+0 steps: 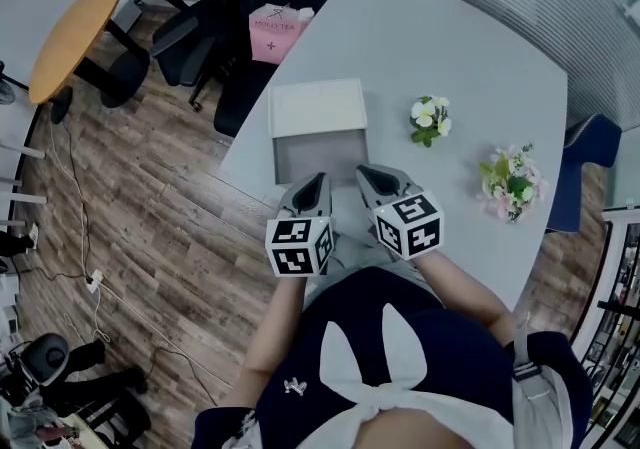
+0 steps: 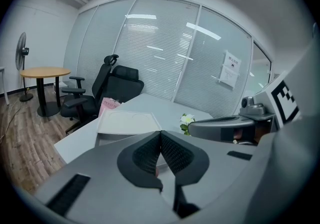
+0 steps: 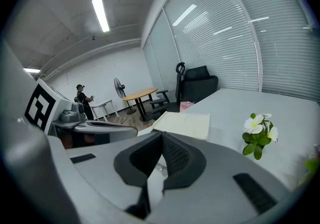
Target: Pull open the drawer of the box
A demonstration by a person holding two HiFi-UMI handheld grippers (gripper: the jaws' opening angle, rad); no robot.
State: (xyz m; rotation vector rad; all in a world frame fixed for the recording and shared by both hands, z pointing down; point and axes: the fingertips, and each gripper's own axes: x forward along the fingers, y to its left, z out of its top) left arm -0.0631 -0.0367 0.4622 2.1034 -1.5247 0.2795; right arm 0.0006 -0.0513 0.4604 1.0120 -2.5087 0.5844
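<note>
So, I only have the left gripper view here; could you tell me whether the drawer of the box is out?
Observer: Yes, the head view shows the drawer standing out from the white box, towards the person.
Operator: Thank you. Is the right gripper shut as well?
Observer: Yes, its own view shows its jaws together.
Operator: Is anything behind it on the table?
Observer: A pinkish flower bunch, near the table's right edge.

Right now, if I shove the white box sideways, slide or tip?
Probably slides: the white box sits low and flat on the smooth table. Likely light; it looks like thin card. Its open drawer may shift first.
</note>
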